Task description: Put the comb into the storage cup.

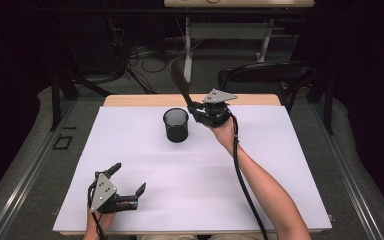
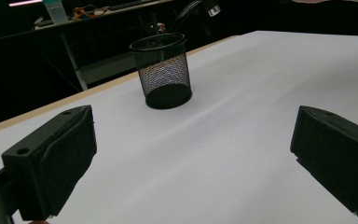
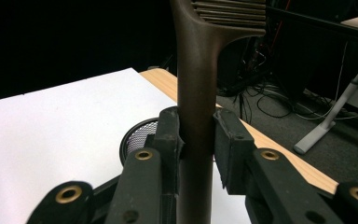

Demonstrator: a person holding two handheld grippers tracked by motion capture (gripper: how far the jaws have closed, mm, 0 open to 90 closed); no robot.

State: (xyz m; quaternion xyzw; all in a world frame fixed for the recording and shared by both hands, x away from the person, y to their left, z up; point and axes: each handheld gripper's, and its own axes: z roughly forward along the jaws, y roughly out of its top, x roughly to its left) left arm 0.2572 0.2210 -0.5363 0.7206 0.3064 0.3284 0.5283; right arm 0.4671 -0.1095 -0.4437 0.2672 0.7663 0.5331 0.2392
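A black mesh cup (image 1: 175,125) stands upright on the white table (image 1: 190,180), also seen as the mesh cup (image 2: 163,71) and, behind the jaws, the mesh cup (image 3: 137,137). My right gripper (image 1: 196,108) is shut on the handle of a dark brown comb (image 1: 180,80), held up just right of the cup's rim. Up close the comb (image 3: 196,84) runs upright between the jaws of the right gripper (image 3: 196,140), its teeth at the top. My left gripper (image 1: 129,179) rests open at the table's near left; between the jaws of the left gripper (image 2: 193,158) lies bare table.
The table's wooden far edge (image 1: 145,100) borders a floor with cables (image 1: 145,60). A dark chair (image 1: 270,75) stands behind the far right side, and another table's legs (image 1: 230,37) further back. White surface spreads between the cup and the left gripper.
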